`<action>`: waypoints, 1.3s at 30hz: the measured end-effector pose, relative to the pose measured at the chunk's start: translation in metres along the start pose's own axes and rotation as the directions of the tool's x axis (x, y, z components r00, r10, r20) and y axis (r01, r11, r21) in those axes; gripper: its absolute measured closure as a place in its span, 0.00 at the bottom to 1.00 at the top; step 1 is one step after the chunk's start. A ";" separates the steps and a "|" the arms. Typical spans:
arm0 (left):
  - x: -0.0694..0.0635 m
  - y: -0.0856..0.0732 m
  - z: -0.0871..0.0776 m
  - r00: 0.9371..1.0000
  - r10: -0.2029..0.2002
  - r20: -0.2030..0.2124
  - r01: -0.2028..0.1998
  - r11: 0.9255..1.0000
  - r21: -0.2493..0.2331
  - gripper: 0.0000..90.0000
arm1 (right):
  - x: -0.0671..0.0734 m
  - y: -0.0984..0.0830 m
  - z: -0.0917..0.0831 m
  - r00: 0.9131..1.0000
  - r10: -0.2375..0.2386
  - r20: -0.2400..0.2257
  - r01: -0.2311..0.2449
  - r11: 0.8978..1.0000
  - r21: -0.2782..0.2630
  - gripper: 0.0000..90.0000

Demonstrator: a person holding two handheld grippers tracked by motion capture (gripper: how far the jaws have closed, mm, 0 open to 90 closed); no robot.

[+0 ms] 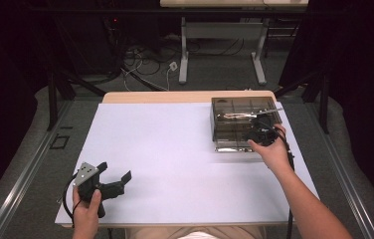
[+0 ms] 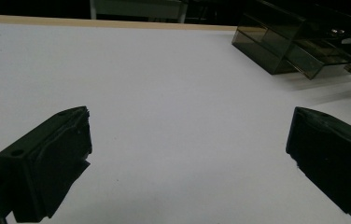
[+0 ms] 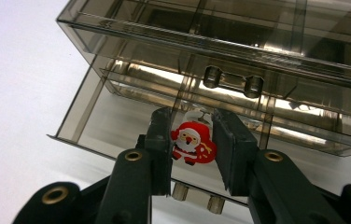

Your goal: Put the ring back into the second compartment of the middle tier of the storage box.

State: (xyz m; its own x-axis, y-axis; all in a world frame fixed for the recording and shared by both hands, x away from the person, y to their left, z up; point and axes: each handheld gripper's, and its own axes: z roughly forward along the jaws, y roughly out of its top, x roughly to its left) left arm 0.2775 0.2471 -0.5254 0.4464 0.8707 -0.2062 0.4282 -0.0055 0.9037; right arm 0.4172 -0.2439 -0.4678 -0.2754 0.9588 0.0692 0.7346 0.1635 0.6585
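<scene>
Item: small Santa figure (image 3: 192, 142), red and white, pinched between the jaws of the right tongs (image 3: 193, 151) directly above the pulled-out lower drawer (image 3: 99, 128) of a smoked-plastic drawer box (image 1: 244, 124) at the far right of the white desk (image 1: 175, 149). Handling note: judged a placing step; lower the figure until it nears the drawer floor, keep clear of the drawer's front lip and the upper tier, then part the jaws slowly so it does not tip. Right hand (image 1: 269, 149): forearm reaching forward, tongs angled down into the box. Left tongs (image 1: 106, 180): jaws wide apart, empty, held at the desk's near left corner, well apart from the box.
</scene>
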 end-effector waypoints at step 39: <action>0.000 0.000 0.000 1.000 -0.002 0.000 0.002 1.000 0.001 0.00 | -0.001 0.000 0.015 1.000 -0.011 0.007 0.011 0.999 0.040 0.72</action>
State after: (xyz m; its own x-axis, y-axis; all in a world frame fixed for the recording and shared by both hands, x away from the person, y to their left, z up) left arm 0.2778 0.2473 -0.5258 0.4457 0.8708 -0.2075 0.4298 -0.0048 0.9029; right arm 0.4267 -0.2418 -0.4787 -0.2796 0.9584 0.0568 0.7560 0.1832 0.6284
